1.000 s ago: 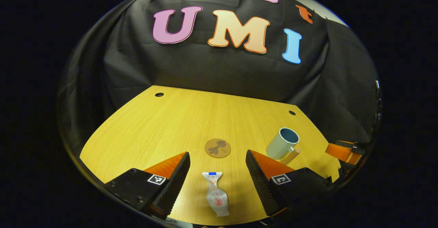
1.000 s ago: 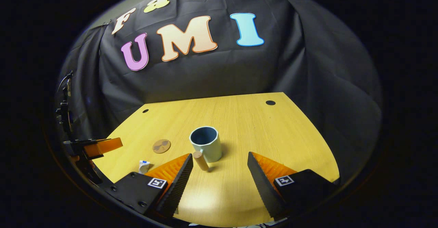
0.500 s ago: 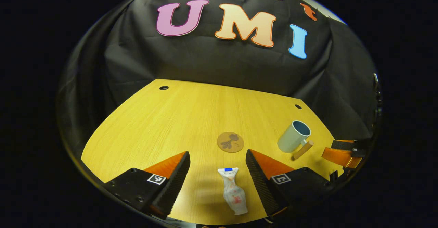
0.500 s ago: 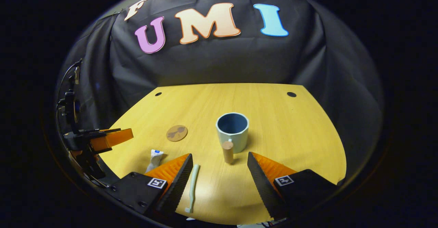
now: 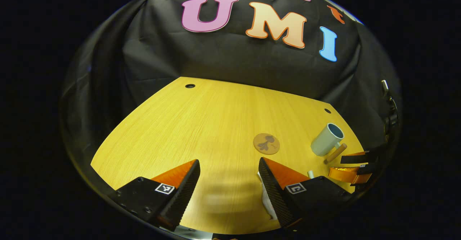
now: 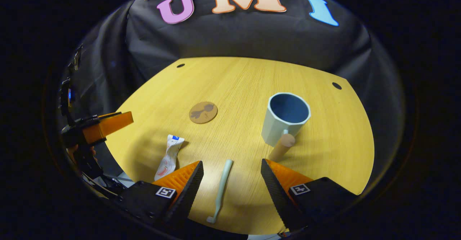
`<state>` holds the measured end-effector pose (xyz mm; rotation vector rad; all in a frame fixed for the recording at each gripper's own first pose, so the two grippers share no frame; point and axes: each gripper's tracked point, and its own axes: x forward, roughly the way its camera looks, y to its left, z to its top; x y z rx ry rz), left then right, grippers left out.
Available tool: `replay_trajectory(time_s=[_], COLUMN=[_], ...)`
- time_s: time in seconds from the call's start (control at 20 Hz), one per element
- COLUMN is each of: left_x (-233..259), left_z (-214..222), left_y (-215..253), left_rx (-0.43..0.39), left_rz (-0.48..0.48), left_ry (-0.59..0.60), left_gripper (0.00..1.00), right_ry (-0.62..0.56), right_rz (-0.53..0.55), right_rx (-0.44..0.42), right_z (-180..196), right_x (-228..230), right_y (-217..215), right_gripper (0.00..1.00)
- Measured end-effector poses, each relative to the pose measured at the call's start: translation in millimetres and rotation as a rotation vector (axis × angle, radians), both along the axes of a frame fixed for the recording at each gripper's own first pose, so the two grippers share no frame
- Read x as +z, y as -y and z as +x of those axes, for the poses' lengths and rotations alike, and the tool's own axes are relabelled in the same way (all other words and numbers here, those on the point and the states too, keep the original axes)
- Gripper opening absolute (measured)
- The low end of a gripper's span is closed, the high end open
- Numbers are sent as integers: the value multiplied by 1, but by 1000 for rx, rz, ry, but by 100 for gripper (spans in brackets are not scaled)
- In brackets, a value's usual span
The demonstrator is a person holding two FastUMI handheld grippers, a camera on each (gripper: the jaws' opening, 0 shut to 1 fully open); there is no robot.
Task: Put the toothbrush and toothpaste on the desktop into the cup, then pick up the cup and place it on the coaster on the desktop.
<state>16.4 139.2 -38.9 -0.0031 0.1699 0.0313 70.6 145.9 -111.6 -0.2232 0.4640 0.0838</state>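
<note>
Nothing of the task looks done yet. The pale blue-green ceramic cup (image 6: 286,119) with a cork-coloured wooden handle stands empty on the yellow wood-grain desktop (image 6: 245,78), ahead of the right gripper (image 6: 232,186) and off towards its right finger. The pale green plastic toothbrush (image 6: 220,189) lies flat directly between this gripper's jaws, which stand wide apart and hold nothing. The crumpled white toothpaste tube (image 6: 169,156) lies just outside the left finger, and the round brown cork coaster (image 6: 203,112) sits bare farther ahead. Both items have to go into the cup, and the cup onto the coaster; judging by the framing, the toothbrush is the likely first pick.

The left gripper (image 5: 229,186) is also spread wide and empty, with bare desktop between its jaws. In its view the toothpaste tube (image 5: 265,196) peeks out as a white sliver beside the right finger, and the toothbrush is hard to make out. The cup's hollow interior and the full length of the toothbrush are plain in the right gripper view.
</note>
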Motion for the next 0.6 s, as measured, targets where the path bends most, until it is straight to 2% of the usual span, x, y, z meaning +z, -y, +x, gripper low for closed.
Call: replay_trajectory(time_s=[0.05,0.1,0.25,0.3,0.35,0.4,0.45,0.6], left_x=[-1,-3,-6,-7,-8,-10,-12,-14], left_z=[0,-1,0,1,1,3,4,11], left_y=[-5,-11,-26,-29,-34,-35,-37,-49], left_rx=[9,17,38,41,45,50,55,66], left_rz=[-2,-4,-12,-20,-27,-31,-33,-39], left_ry=[-5,-9,-12,-17,-21,-26,-28,-36], left_gripper=[95,95,95,95,95,95,95,96], right_ry=[-34,-72,-210,-250,-276,-302,-326,-377], right_rz=[-10,-18,-41,-49,-60,-67,-73,-69], right_rx=[-5,-12,-16,-23,-33,-44,-58,-101], right_z=[3,7,11,12,13,14,14,20], right_x=[-8,-15,-39,-46,-50,-54,-57,-64], right_y=[-1,-3,-8,-9,-9,-9,-7,-4], right_gripper=[94,99,99,94,99,94,99,99])
